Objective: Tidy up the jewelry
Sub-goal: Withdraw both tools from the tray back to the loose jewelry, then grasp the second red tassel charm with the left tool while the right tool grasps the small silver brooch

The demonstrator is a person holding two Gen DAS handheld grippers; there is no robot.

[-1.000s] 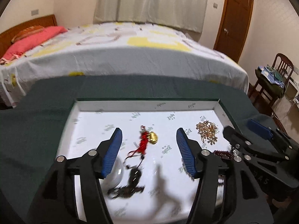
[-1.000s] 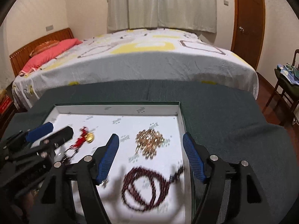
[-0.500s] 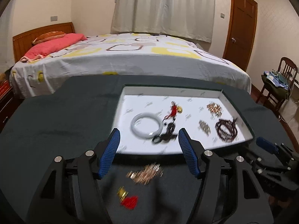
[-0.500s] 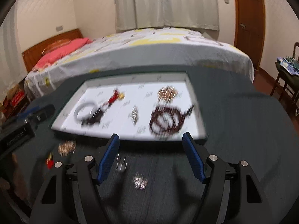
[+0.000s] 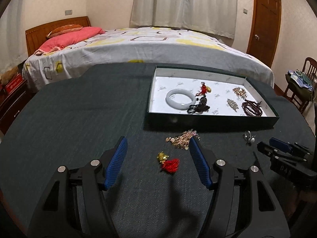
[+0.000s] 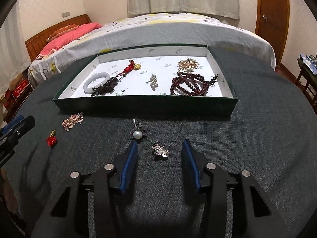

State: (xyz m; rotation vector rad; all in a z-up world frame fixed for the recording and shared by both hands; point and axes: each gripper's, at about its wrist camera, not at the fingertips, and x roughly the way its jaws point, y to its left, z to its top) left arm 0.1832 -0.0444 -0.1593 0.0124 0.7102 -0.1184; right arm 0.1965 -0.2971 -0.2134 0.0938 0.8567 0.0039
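Jewelry is split between two spots: some in the shallow dark-green cardboard tray with white printed lining [image 6: 227,101], the rest loose on the dark grey cloth-covered tabletop [image 6: 257,138] just in front of it.

In the tray, largest first:
- dark red bead strand, coiled [image 6: 190,84]: heaviest piece, floppy, beads roll. Take a bunched section, not a single loop.
- pale jade-like bangle [image 6: 96,82]: rigid, smooth, likely slippery and brittle. Pinch across the band.
- dark brown cord with pendant [image 6: 107,88], touching the bangle: soft and could snag it.
- red knotted charm with gold bell [image 6: 133,67], gold cluster brooch [image 6: 187,63], small silver brooch [image 6: 153,80]: all light.

Loose on the tabletop:
- rose-gold sequin cluster [image 5: 183,138]: limp, spiky, and will sag when lifted.
- red tassel with gold charm [image 5: 169,161]: soft, near weightless. Grab the tassel body.
- pearl ring with silver petals [image 6: 137,131]: small, hard, and the round pearl will slip. Grip the band.
- silver flower brooch [image 6: 161,150]: tiny, stiff, with thin petals that look bendable. Pinch it flat across the middle, lightly.

Left hand-held gripper [image 5: 157,162] is spread wide and empty over the red tassel. Right hand-held gripper [image 6: 159,159] has its jaws closing, with the flower brooch lying between them but the pads not yet on it. My guess is the cloth may bunch under the pads, so come in low.
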